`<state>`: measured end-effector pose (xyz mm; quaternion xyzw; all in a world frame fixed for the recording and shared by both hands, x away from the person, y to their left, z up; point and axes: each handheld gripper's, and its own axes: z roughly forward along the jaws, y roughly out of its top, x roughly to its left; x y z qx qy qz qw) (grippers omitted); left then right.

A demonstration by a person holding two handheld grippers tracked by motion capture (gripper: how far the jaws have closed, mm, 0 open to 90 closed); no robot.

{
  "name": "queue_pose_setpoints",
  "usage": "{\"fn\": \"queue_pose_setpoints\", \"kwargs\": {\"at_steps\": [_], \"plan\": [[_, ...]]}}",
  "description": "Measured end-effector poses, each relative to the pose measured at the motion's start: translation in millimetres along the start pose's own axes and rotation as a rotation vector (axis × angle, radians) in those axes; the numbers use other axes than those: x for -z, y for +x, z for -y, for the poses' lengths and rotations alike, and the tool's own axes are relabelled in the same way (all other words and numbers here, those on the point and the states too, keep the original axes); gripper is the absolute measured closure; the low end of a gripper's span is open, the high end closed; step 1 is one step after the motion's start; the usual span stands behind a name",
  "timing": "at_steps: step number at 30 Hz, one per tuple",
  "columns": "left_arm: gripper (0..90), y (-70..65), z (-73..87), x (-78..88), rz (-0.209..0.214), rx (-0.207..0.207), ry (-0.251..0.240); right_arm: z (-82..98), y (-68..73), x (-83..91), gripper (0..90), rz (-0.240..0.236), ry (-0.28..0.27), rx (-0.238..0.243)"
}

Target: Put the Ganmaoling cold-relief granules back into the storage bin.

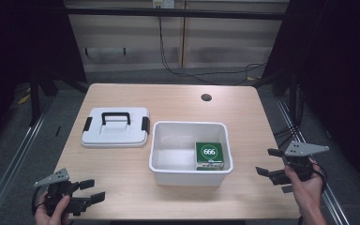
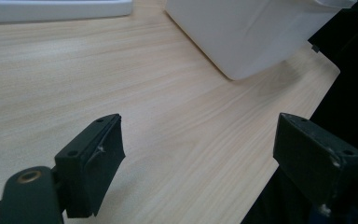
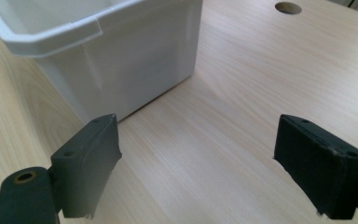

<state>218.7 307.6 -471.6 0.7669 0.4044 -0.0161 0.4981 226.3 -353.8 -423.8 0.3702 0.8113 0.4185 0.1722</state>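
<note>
A white plastic bin (image 1: 190,166) stands open in the middle of the wooden table (image 1: 178,101), and a green box marked 666 (image 1: 209,154) lies inside it at the right. The bin's white lid (image 1: 116,127), with a black handle and two black clips, lies flat to its left. My left gripper (image 1: 92,191) is open over the table's front left corner, empty. My right gripper (image 1: 269,161) is open at the right edge, empty, pointing toward the bin. The bin's wall (image 2: 242,32) fills the upper part of the left gripper view, and its corner (image 3: 116,60) is close in the right gripper view.
A round cable hole (image 1: 206,97) sits near the table's far edge and also appears as the hole (image 3: 288,7) in the right gripper view. Black cables (image 1: 201,70) trail on the floor behind the table. Bare tabletop lies in front of the bin.
</note>
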Motion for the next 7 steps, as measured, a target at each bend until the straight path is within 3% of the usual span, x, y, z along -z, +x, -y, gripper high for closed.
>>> {"fn": "queue_pose_setpoints", "kwargs": {"at_steps": [2, 7], "plan": [[16.0, -0.1, 0.1, 0.2, 0.001, 0.003, -0.002, 8.5, -1.5, -3.4, 13.4, -0.002, -0.002, -0.028], [16.1, 0.2, 0.6, 0.4, 0.004, 0.003, 0.002, 18.2, -6.3, -6.5, 13.2, 0.021, 0.006, -0.037]]}}
